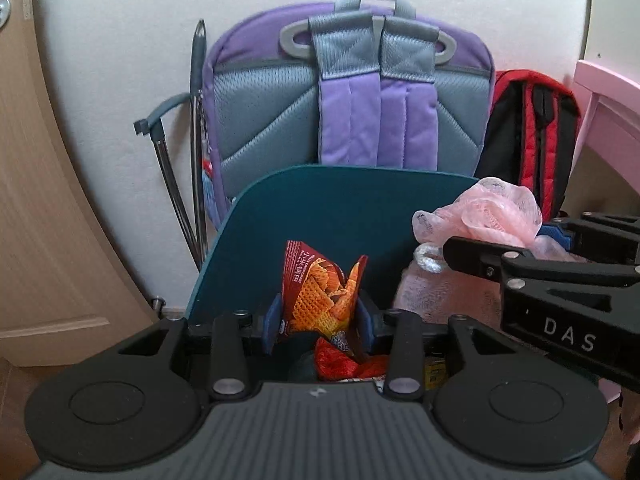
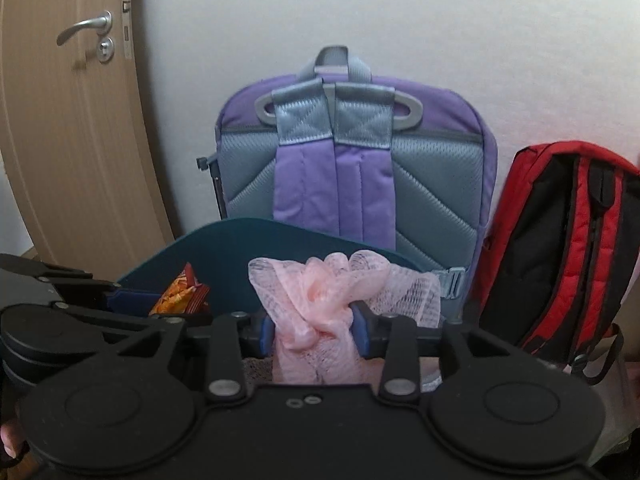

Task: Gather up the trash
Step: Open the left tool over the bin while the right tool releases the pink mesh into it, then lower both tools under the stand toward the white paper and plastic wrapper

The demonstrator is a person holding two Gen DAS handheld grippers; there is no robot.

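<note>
While hovering over the teal bin (image 1: 256, 248), gripping trash in both tools: left gripper (image 1: 322, 318) pinching a red snack wrapper (image 1: 320, 292) between partly parted pads, bin wall just ahead; right gripper (image 2: 314, 330) clamping pink mesh (image 2: 320, 300), likewise half-open, alongside to the left one's right. Leaning beyond: purple backpack (image 2: 356, 160), red backpack (image 2: 560, 240).
</note>
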